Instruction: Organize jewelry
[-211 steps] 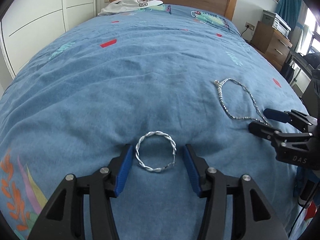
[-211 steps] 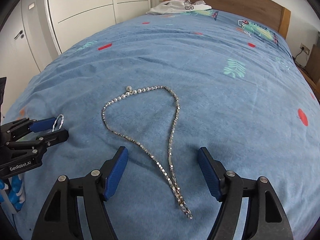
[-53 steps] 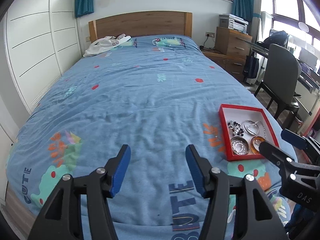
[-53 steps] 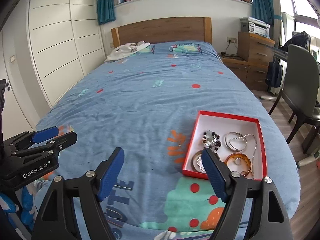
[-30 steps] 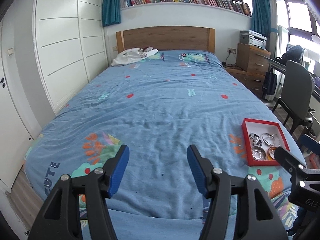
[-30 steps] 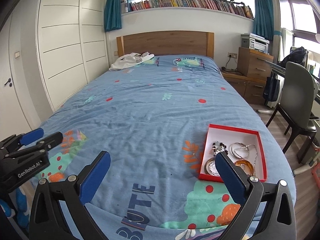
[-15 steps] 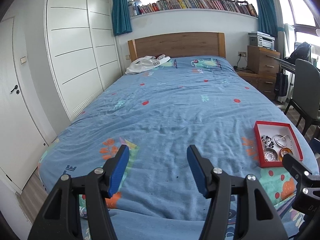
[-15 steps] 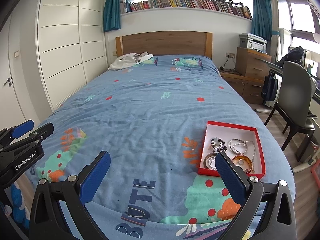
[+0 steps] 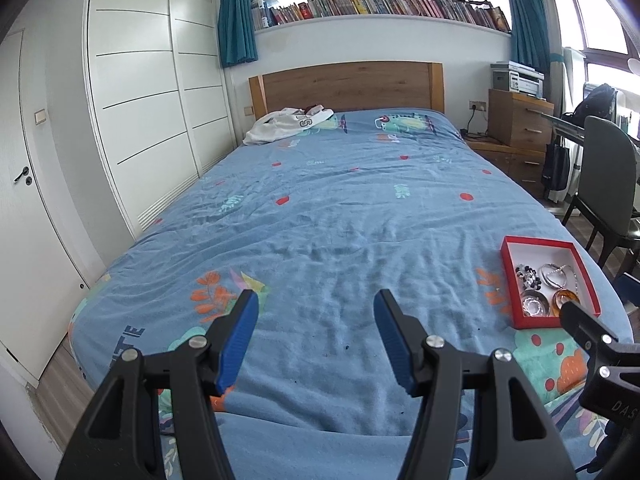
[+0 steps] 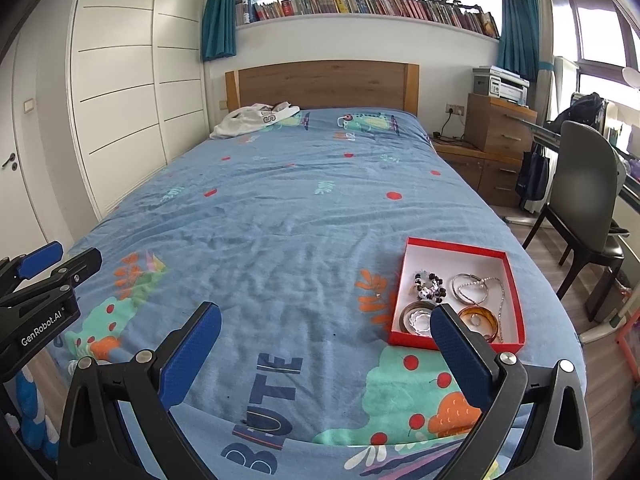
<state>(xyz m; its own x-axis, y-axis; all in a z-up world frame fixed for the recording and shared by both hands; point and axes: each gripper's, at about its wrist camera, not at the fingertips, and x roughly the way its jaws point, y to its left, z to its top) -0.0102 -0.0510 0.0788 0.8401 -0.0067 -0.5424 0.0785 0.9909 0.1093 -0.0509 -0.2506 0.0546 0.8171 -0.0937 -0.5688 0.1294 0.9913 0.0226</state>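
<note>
A red box (image 10: 456,246) with a white inside lies on the blue bedspread near the bed's front right corner. In it are a dark bead bracelet (image 10: 430,283), silver bangles with a thin chain (image 10: 476,286), an amber bangle (image 10: 478,322) and a twisted silver bangle (image 10: 416,318). My right gripper (image 10: 326,314) hovers wide open and empty over the bed's foot, its right finger just in front of the box. My left gripper (image 9: 316,304) is open and empty above the quilt, left of the box (image 9: 538,240). Each gripper shows at the edge of the other's view.
A white garment (image 9: 288,124) lies by the wooden headboard (image 9: 348,84). White wardrobe doors (image 9: 152,120) line the left side. A grey chair (image 10: 584,184) and a wooden dresser (image 10: 496,128) with a printer stand to the right. The bed's foot edge is directly below both grippers.
Both grippers have drawn back and up from the bed, widening the view. The bangle and necklace that lay on the quilt 7 s ago are now in the box. Right jaws opened wider.
</note>
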